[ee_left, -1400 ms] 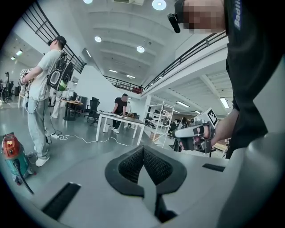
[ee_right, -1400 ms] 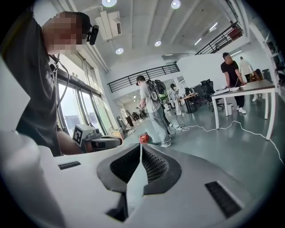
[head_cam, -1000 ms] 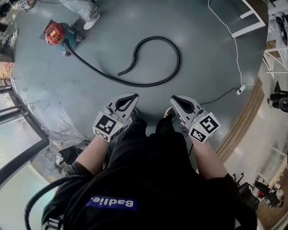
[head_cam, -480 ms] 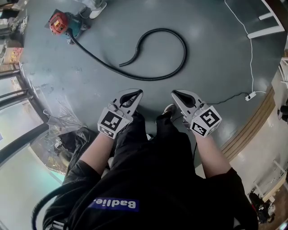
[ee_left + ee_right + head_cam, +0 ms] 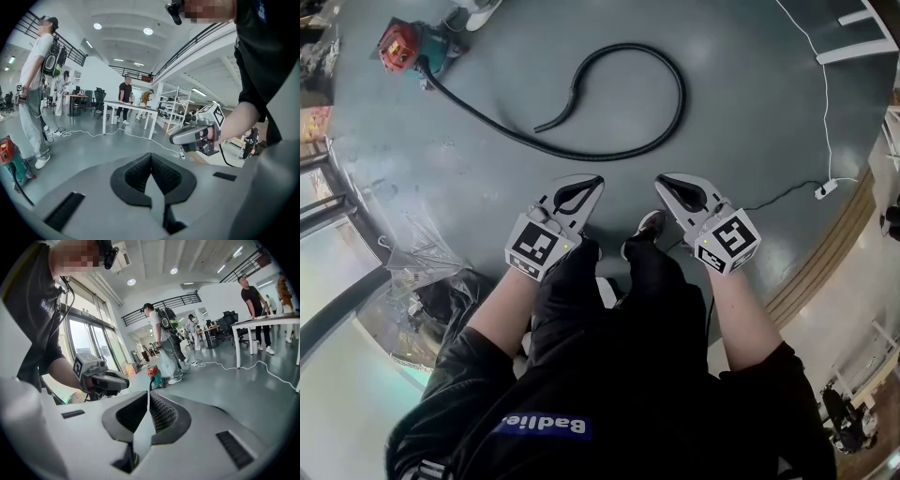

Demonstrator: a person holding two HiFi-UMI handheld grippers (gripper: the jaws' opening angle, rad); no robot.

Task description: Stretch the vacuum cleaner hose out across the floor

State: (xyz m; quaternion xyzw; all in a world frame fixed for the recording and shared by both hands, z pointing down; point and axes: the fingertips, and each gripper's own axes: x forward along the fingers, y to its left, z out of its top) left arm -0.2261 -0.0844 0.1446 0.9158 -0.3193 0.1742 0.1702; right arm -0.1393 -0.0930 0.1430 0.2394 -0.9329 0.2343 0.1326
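The red and teal vacuum cleaner (image 5: pixel 398 44) stands on the grey floor at the far left. Its black hose (image 5: pixel 681 94) runs out to the right and curls back in a loop, its free end (image 5: pixel 540 127) lying inside the curl. My left gripper (image 5: pixel 598 180) and right gripper (image 5: pixel 660 181) hang side by side above my legs, short of the hose and apart from it. Both are shut with nothing between the jaws. The left gripper view shows shut jaws (image 5: pixel 151 154) and the right gripper (image 5: pixel 194 136). The right gripper view shows shut jaws (image 5: pixel 149 392) and the vacuum (image 5: pixel 154 373) beyond.
A white cable (image 5: pixel 825 94) runs to a power strip (image 5: pixel 825 189) at the right, near a white table leg (image 5: pixel 858 47). Clear plastic sheeting and clutter (image 5: pixel 422 253) lie at the left. A person (image 5: pixel 35 93) stands by the vacuum; others stand at a table (image 5: pixel 131 110).
Both grippers have come down side by side and stayed shut. The head view has shifted slightly. The hose and the vacuum cleaner lie as before.
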